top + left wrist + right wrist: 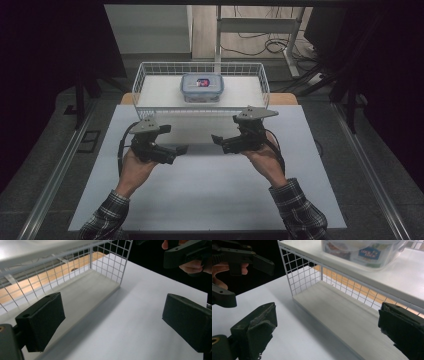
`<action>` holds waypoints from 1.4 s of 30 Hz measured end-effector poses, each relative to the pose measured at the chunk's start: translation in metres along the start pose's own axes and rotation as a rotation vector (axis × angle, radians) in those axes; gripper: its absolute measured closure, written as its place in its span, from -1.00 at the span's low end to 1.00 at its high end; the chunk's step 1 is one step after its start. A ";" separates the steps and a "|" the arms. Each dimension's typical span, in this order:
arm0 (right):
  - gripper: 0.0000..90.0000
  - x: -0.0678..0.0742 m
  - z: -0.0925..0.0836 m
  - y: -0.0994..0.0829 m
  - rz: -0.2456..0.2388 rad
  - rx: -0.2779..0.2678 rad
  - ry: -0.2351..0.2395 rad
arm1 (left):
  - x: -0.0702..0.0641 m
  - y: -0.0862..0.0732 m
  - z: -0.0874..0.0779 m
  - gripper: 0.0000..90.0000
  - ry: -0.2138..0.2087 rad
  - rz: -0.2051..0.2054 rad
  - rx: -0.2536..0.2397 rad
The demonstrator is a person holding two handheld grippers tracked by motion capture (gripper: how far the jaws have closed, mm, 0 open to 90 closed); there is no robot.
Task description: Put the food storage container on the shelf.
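1. Checked sleeves [300, 210] come in at the bottom of the high view, closest to the camera, one on each arm of the person.
2. Each hand holds a black gripper over the white table [210, 200].
3. On the left side, the left gripper [181, 149] points toward the middle, with its jaws wide apart and nothing between them.
4. On the right side, the right gripper [216, 139] points back at it. Its jaws are wide apart too, and they hold nothing.
5. Both grippers are near each other but do not touch.
6. Just past them sits a white wire basket [145, 75], at the far end of the table.
7. Inside the basket is a clear box with a lid [202, 87], near the middle.
8. From the right gripper view, the box [364, 251] sits up high inside the basket wall [304, 272], apart from the jaws.
9. From the left gripper view, a corner of the basket [105, 262] is close in front, and the other hand [192, 265] is far off.
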State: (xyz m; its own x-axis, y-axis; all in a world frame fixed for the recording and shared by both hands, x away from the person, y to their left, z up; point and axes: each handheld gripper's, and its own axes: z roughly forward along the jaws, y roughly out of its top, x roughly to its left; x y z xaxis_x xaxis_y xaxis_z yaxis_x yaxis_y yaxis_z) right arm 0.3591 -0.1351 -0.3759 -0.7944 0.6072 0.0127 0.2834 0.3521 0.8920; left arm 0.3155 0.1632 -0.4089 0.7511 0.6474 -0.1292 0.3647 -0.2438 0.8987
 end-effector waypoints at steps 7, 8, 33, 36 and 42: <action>-0.95 0.005 0.001 -0.013 -0.006 -0.004 0.006 | -0.006 -0.014 0.003 -0.92 0.004 -0.002 0.002; -0.95 0.007 0.001 -0.018 -0.007 -0.004 0.004 | -0.007 -0.018 0.003 -0.93 0.001 -0.007 -0.004; -1.00 0.020 0.001 -0.063 -0.046 0.046 0.001 | -0.024 -0.060 0.016 -0.95 0.016 -0.006 0.032; -1.00 0.022 -0.001 -0.067 -0.040 0.051 0.000 | -0.026 -0.065 0.013 -0.96 0.027 -0.001 0.038; -1.00 0.023 -0.008 -0.075 -0.041 0.053 -0.003 | -0.028 -0.075 0.007 -0.97 0.037 -0.007 0.049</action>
State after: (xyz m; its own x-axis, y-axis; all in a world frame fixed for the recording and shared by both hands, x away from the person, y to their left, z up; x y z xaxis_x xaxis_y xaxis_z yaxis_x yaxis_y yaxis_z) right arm 0.3156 -0.1532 -0.4392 -0.8046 0.5933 -0.0250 0.2784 0.4140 0.8666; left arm 0.2707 0.1579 -0.4758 0.7276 0.6756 -0.1191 0.3972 -0.2733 0.8761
